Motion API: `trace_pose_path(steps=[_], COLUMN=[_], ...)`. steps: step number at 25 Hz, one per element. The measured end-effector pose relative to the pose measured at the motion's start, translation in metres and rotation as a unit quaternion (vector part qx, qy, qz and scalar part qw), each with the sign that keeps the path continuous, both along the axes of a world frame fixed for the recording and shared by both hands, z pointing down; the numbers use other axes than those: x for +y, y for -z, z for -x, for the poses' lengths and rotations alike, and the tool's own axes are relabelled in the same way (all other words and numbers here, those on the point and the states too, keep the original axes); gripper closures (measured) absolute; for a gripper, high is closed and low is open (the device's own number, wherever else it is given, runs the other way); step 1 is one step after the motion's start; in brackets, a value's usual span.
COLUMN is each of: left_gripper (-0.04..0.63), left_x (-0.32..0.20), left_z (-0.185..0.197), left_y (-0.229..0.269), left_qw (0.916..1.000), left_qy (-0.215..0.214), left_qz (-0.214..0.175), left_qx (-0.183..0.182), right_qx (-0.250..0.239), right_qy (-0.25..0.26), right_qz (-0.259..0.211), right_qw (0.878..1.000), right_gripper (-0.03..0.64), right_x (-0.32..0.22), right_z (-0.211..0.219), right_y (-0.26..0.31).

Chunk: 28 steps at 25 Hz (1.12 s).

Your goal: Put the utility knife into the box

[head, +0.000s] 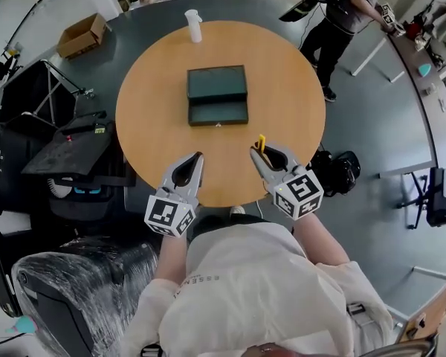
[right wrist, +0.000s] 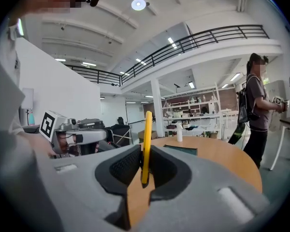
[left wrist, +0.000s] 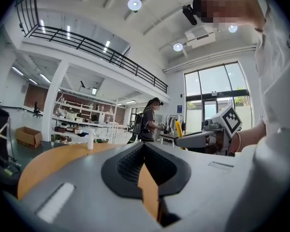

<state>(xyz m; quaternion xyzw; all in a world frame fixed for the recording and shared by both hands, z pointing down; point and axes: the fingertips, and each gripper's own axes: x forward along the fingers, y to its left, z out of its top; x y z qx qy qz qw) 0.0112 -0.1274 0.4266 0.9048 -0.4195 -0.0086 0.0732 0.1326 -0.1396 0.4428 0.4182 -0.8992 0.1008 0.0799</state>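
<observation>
A yellow utility knife (head: 261, 142) (right wrist: 146, 146) stands upright between the jaws of my right gripper (head: 260, 150) (right wrist: 144, 170), which is shut on it above the near edge of the round wooden table (head: 156, 88). The dark green box (head: 217, 94) lies open at the table's middle, lid part behind tray part; in the right gripper view the box (right wrist: 181, 149) shows low and far ahead. My left gripper (head: 195, 160) (left wrist: 144, 154) hovers at the near left edge, shut with nothing between its jaws. The right gripper (left wrist: 203, 138) and the knife tip (left wrist: 178, 128) also show in the left gripper view.
A white spray bottle (head: 194, 25) (left wrist: 90, 140) (right wrist: 179, 132) stands at the table's far edge. A person (head: 340, 17) (right wrist: 255, 105) stands beyond the table at the right. A cardboard box (head: 80, 35) lies on the floor at the far left; dark equipment cases (head: 63, 149) sit to the left.
</observation>
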Motion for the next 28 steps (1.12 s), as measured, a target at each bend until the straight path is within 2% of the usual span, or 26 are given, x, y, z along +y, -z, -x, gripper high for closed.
trace_pose_path(steps=[4,10,14,18,22,24,28], left_gripper=[0.591,0.591,0.591,0.591,0.591,0.591,0.591], left_x=[-0.016,-0.042,-0.071,-0.104,-0.136,-0.152,-0.178], left_z=[-0.004,0.001,0.012,0.019,0.028,0.036,0.055], left_y=[-0.002,-0.013,-0.016,-0.023,-0.026,-0.030,-0.047], left_qw=[1.0000,0.9996,0.9992,0.9988,0.9984,0.9983,0.9968], left_qy=[0.001,0.001,-0.002,-0.018,-0.039,-0.039,-0.028], left_qz=[0.006,0.027,0.037,0.045,0.035,0.041,0.075], left_qx=[-0.004,0.002,0.014,0.009,-0.020,-0.015,0.004], right_qx=[-0.011,0.009,0.023,0.044,0.117,0.159,0.248], right_qy=[0.008,0.023,0.034,0.035,0.066,0.085,0.126], right_qz=[0.024,0.056,0.058,0.067,0.062,0.064,0.096], right_qw=[1.000,0.998,0.998,0.996,0.989,0.981,0.956], right_gripper=[0.571,0.571,0.571,0.571,0.571,0.571,0.571], right_x=[-0.017,-0.040,-0.068,-0.105,-0.146,-0.167,-0.195], right_z=[0.002,0.017,0.035,0.051,0.073,0.085,0.104], right_y=[-0.009,-0.031,-0.034,-0.044,-0.067,-0.088,-0.156])
